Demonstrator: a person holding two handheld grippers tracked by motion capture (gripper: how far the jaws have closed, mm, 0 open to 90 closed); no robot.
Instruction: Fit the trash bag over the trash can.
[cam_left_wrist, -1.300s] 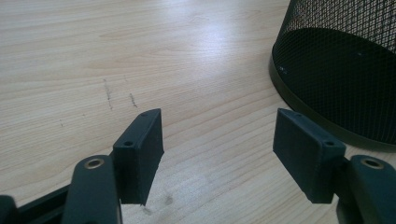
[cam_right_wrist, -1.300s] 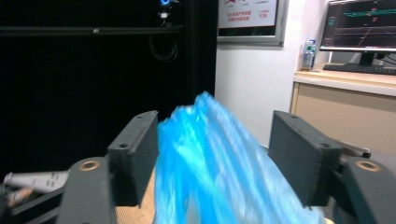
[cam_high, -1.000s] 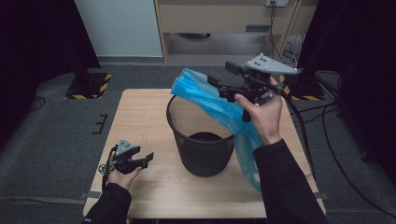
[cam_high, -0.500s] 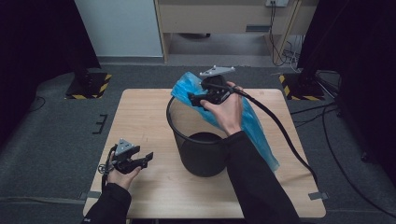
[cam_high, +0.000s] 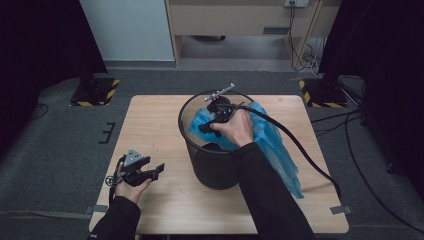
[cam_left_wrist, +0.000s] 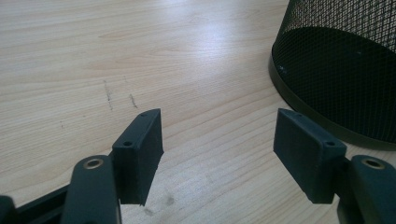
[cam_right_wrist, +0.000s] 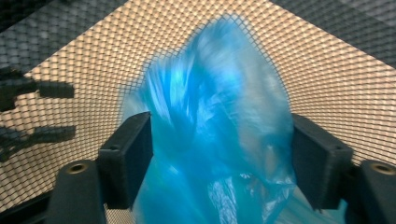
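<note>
Here the right gripper (cam_high: 207, 127) was inside the mouth of the black mesh bin (cam_high: 215, 167), its jaws wide with the blue plastic bag (cam_right_wrist: 210, 140) bunched between them; they had just been opening a little. Part of the bag hung over the bin's rim onto the wooden table (cam_high: 160, 125). The left gripper (cam_left_wrist: 217, 149) rested near the bin, jaws apart and empty.

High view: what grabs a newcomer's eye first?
The bright blue plastic bag, half stuffed into the black mesh bin at mid-table and half spilling over its right side. The right hand-held gripper reaches into the bin with the bag between its jaws. The left hand-held gripper rests open at the table's near left.
</note>
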